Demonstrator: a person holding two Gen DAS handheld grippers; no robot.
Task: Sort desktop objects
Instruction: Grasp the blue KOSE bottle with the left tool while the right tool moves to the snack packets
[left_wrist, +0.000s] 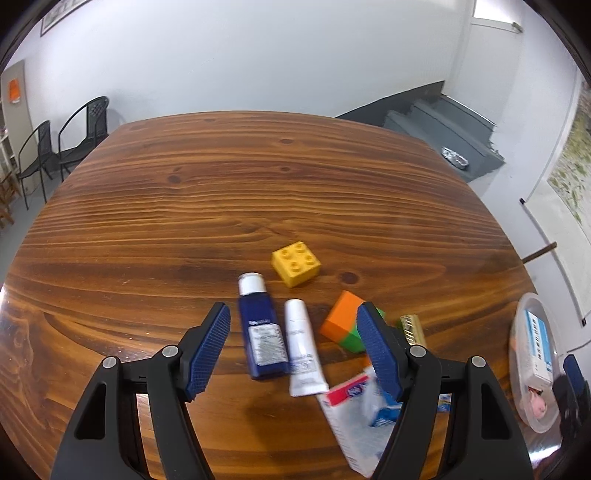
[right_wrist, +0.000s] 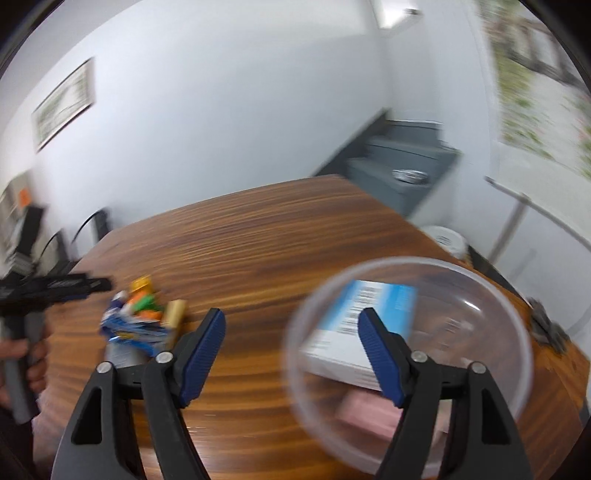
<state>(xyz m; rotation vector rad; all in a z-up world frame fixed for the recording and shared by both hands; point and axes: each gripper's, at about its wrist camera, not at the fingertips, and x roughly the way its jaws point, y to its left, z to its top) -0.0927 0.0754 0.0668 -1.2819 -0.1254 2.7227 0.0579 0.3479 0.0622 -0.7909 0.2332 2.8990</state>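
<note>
My left gripper (left_wrist: 293, 321) is open above a dark blue bottle (left_wrist: 261, 332) and a white tube (left_wrist: 301, 350) lying on the wooden table (left_wrist: 184, 184). Near them are a yellow brick (left_wrist: 295, 263), an orange-green block (left_wrist: 343, 325), a gold object (left_wrist: 412, 326) and a white-red packet (left_wrist: 351, 417). My right gripper (right_wrist: 291, 325) is open and empty, over the left rim of a clear plastic bowl (right_wrist: 509, 317) that holds a blue-white box (right_wrist: 373, 321) and a pink item (right_wrist: 365, 410). The bowl also shows in the left wrist view (left_wrist: 517, 332).
The pile of objects (right_wrist: 140, 317) and the left gripper (right_wrist: 55, 288) lie left of my right gripper. Black chairs (left_wrist: 62, 147) stand beyond the table's far left. Grey steps (left_wrist: 443, 125) with a foil dish (left_wrist: 455, 157) are at the far right.
</note>
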